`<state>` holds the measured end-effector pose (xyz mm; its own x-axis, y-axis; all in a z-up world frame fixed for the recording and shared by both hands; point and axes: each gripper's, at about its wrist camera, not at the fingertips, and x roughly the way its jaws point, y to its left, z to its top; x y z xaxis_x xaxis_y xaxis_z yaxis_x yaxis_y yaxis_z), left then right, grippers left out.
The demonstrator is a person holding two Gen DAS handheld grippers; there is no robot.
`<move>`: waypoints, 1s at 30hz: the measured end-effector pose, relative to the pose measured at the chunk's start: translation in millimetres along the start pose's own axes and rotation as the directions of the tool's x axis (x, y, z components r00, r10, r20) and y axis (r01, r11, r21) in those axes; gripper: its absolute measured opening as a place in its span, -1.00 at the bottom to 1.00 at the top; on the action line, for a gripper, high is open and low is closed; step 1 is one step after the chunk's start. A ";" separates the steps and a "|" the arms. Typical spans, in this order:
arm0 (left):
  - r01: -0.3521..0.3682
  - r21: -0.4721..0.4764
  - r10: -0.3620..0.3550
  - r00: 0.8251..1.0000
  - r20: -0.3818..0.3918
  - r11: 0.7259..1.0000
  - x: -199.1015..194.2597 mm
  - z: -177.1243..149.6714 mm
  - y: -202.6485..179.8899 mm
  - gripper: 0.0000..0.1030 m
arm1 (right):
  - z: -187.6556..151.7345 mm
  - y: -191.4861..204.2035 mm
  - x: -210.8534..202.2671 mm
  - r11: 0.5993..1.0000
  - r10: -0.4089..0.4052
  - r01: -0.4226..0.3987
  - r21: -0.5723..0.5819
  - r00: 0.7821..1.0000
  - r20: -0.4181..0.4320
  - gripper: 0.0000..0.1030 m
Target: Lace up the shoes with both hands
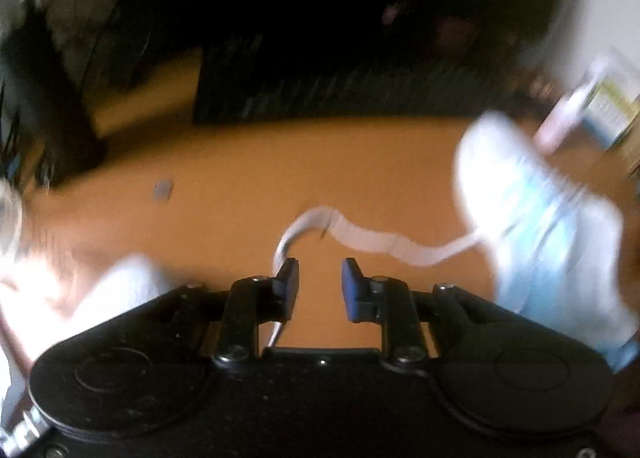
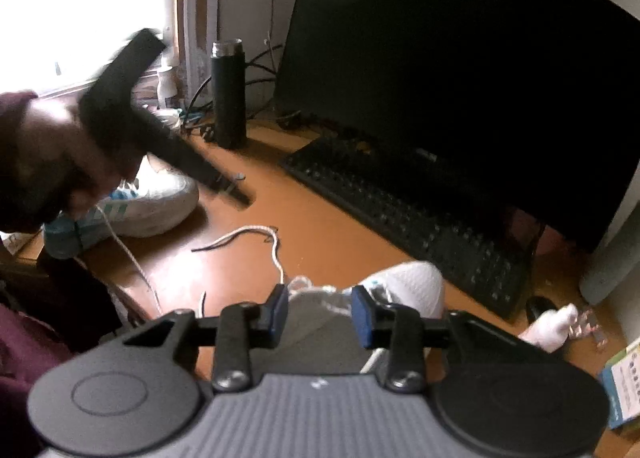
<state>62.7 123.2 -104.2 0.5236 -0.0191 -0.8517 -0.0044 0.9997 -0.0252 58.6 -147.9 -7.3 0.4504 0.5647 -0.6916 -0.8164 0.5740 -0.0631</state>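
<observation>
The left wrist view is blurred. My left gripper (image 1: 319, 285) is open above the orange desk, and a white lace (image 1: 376, 242) runs from a white and light-blue shoe (image 1: 532, 217) on the right to just beside its left finger (image 1: 289, 278). In the right wrist view my right gripper (image 2: 320, 310) hangs open over the white shoe (image 2: 412, 282), with nothing between its pads. The shoe's lace (image 2: 248, 232) lies loose across the desk. A second white shoe with teal stripes (image 2: 156, 201) lies at the left, under the hand holding the left gripper (image 2: 236, 187).
A dark monitor (image 2: 460, 77) and black keyboard (image 2: 400, 209) fill the back of the desk (image 2: 332, 234). A black bottle (image 2: 229, 97) stands by cables at the window. A box (image 2: 624, 382) and small items sit at the right edge. A maroon sleeve (image 2: 24, 354) is at the left.
</observation>
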 end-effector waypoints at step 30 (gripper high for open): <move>0.410 -0.339 -0.397 0.911 0.110 0.847 -11.6 40.0 -18.0 -1.00 | 3.6 11.8 17.4 0.992 0.070 -0.068 0.108 0.997 -0.017 -0.45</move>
<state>90.8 106.1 -72.9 0.5722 -0.4126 -0.7088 -0.0778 0.8330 -0.5478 58.1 -129.2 -17.5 0.3858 0.5932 -0.7066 -0.8011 0.5953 0.0623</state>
